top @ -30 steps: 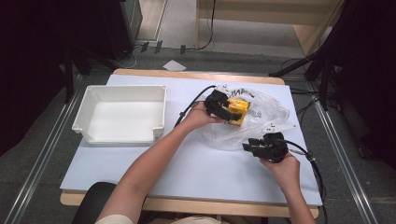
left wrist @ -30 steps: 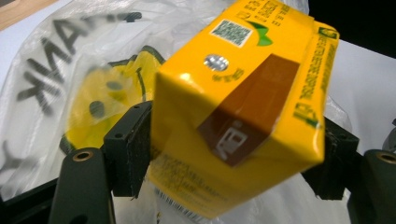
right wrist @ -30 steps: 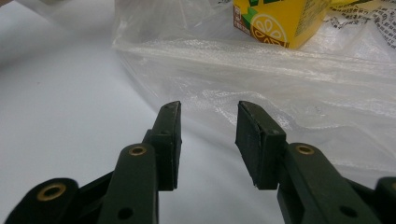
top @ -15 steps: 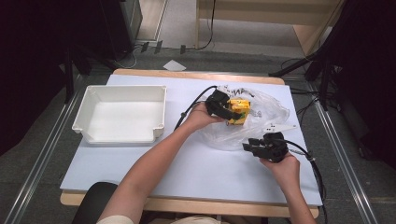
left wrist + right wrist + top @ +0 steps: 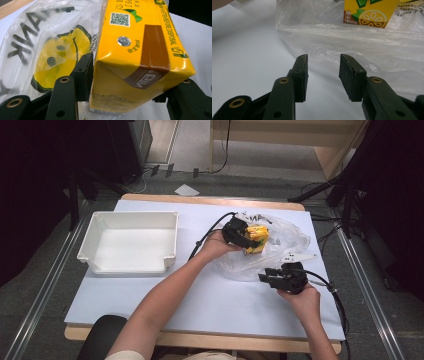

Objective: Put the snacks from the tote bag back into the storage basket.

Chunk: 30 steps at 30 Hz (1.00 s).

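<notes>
A white tray sits at the left of the counter. To its right, the left gripper has its fingers clamped on a yellow drink carton, held over a clear plastic bag. Nearer the person, the right gripper rests at the bag's edge, its fingers apart and holding nothing.

The left gripper held a yellow drink carton clamped between its two black jaws, the carton's brown-taped, foil-sealed top facing the camera. Behind it lay a clear plastic bag printed with black lettering and a yellow smiley face.
</notes>
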### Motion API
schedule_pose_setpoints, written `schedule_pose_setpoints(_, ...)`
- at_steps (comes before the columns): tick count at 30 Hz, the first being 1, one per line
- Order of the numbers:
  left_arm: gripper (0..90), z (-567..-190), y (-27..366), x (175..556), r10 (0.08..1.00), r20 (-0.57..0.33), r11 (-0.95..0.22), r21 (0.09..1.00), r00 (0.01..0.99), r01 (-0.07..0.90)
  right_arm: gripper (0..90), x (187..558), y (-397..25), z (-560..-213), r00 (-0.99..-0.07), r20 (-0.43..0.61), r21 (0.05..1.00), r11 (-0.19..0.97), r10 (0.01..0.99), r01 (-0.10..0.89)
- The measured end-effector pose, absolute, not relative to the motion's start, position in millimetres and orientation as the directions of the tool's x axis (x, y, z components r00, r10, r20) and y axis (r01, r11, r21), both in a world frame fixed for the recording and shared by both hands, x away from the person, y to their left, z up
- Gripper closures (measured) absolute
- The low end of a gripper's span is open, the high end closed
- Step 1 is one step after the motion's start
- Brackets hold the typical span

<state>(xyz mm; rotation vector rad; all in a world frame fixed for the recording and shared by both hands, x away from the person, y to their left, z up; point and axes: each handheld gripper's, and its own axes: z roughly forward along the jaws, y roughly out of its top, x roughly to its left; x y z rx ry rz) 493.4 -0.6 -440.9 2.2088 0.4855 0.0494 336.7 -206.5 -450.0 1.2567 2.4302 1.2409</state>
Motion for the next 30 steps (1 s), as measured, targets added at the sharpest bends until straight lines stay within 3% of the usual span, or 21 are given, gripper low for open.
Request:
schedule_pose_setpoints(13,52.5,-437,-3,490,0.384,-0.090,-0.583,0.748,0.919,0.317,58.8,337,-208,-450,-0.647,0.230,0.724,0.317,0.727,0.613)
schedule_pose_setpoints(30,53.0,-418,3,485,0.388,-0.111,-0.563,0.758,0.915,0.330,58.8,337,-208,-450,-0.652,0.230,0.726,0.319,0.723,0.609)
